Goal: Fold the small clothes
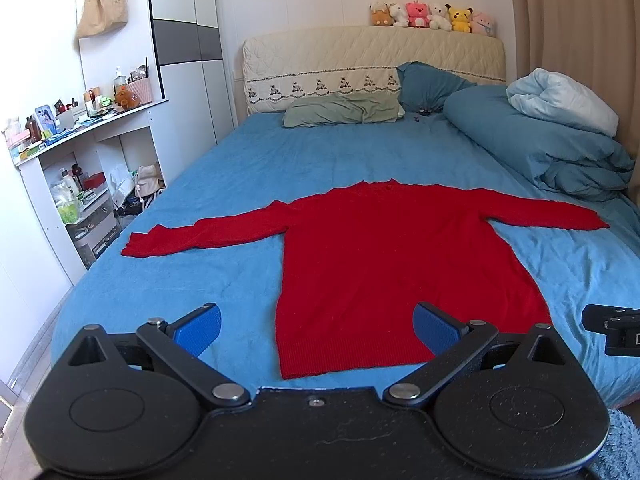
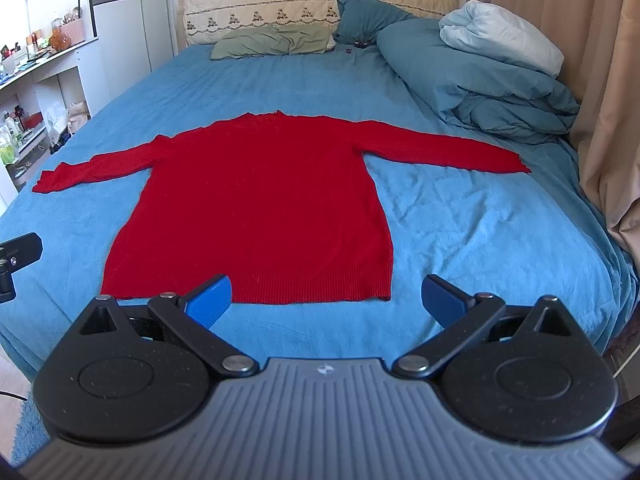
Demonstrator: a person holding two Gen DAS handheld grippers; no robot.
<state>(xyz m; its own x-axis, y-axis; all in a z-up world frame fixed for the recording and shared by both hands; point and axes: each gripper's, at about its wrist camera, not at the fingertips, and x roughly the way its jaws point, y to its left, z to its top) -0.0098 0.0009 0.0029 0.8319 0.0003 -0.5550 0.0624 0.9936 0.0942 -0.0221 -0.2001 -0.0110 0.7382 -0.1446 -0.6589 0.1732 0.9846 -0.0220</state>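
Observation:
A red long-sleeved sweater (image 1: 384, 264) lies flat on the blue bedsheet (image 1: 240, 168), both sleeves spread out sideways and the hem toward me; it also shows in the right wrist view (image 2: 256, 204). My left gripper (image 1: 316, 330) is open and empty, hovering above the near left part of the hem. My right gripper (image 2: 326, 300) is open and empty, above the near right part of the hem. A piece of the right gripper (image 1: 612, 330) shows at the right edge of the left wrist view, and a piece of the left gripper (image 2: 16, 258) at the left edge of the right wrist view.
A bundled blue and white duvet (image 1: 552, 136) lies at the bed's far right, pillows (image 1: 344, 110) at the headboard with plush toys (image 1: 432, 16) on top. A cluttered white shelf unit (image 1: 80, 160) stands left of the bed. Curtains (image 2: 600, 80) hang on the right.

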